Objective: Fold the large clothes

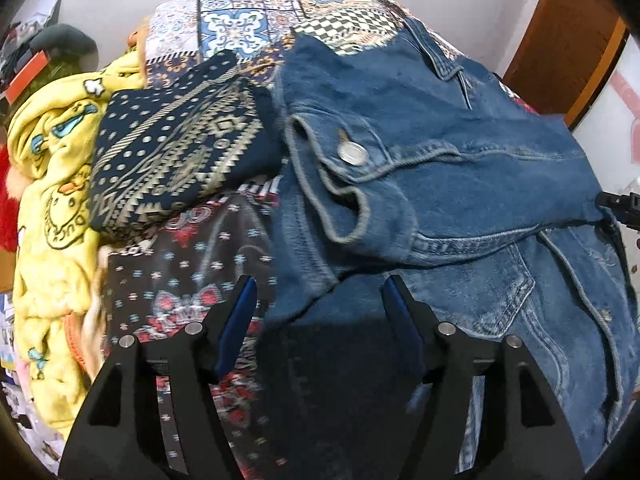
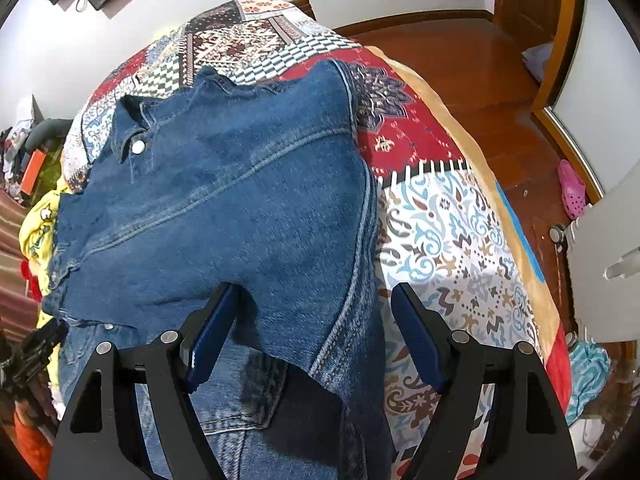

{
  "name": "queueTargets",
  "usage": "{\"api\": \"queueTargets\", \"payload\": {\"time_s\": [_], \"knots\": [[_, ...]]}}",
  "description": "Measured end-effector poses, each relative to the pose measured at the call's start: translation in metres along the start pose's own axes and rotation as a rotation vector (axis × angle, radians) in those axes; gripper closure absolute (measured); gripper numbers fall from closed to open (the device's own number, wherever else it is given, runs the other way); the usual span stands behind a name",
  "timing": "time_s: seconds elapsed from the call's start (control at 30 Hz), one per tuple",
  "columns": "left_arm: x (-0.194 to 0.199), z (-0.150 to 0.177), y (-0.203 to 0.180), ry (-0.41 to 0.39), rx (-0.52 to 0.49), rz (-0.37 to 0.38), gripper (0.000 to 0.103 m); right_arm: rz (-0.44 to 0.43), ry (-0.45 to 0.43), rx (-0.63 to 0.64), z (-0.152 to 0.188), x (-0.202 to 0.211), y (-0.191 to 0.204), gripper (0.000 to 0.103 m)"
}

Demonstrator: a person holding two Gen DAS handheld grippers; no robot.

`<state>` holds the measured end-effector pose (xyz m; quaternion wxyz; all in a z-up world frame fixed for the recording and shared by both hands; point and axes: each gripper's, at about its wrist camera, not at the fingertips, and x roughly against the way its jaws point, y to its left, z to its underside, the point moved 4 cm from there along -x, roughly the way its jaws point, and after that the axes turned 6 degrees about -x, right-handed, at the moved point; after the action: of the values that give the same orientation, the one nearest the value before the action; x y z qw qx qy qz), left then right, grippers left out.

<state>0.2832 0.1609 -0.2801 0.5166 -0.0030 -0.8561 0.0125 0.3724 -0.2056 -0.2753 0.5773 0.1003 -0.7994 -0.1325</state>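
A blue denim jacket lies partly folded on a patchwork bedspread, a sleeve cuff with a metal button turned over its middle. My left gripper is open and empty, hovering over the jacket's left edge. In the right wrist view the jacket fills the centre, collar at the far end. My right gripper is open and empty above the jacket's near right edge. The other gripper's tip shows at the jacket's right side in the left wrist view.
A folded navy patterned garment lies left of the jacket on the bedspread. A yellow duck-print fleece is heaped at the bed's left. Wooden floor, a pink shoe and a door lie to the right.
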Motion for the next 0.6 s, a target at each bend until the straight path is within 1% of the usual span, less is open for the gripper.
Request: {"api": "queueTargets", "payload": {"time_s": [0.07,0.13,0.27,0.37,0.47,0.53,0.6], "knots": [[0.011,-0.01,0.011,-0.022,0.015,-0.004,0.038,-0.001,-0.015,0.008,-0.005,0.006,0.002,0.027],[0.022,-0.026,0.021,-0.055,0.026,-0.007,0.037,-0.004,-0.04,0.021,-0.014,0.013,0.005,0.027],[0.027,-0.068,0.037,-0.104,0.049,-0.01,0.034,-0.007,-0.089,0.045,-0.037,0.023,0.012,0.027],[0.012,-0.098,0.04,-0.109,0.073,0.02,0.034,-0.001,-0.115,0.054,-0.053,0.023,0.017,0.027],[-0.017,-0.121,0.044,-0.07,0.101,0.053,0.034,0.007,-0.117,0.064,-0.07,0.012,0.02,0.027],[-0.041,-0.132,0.044,-0.035,0.12,0.088,0.034,0.008,-0.1,0.056,-0.079,0.001,0.018,0.027],[-0.061,-0.136,0.044,-0.004,0.137,0.108,0.034,0.0,-0.08,0.043,-0.086,-0.009,0.015,0.027]]}}
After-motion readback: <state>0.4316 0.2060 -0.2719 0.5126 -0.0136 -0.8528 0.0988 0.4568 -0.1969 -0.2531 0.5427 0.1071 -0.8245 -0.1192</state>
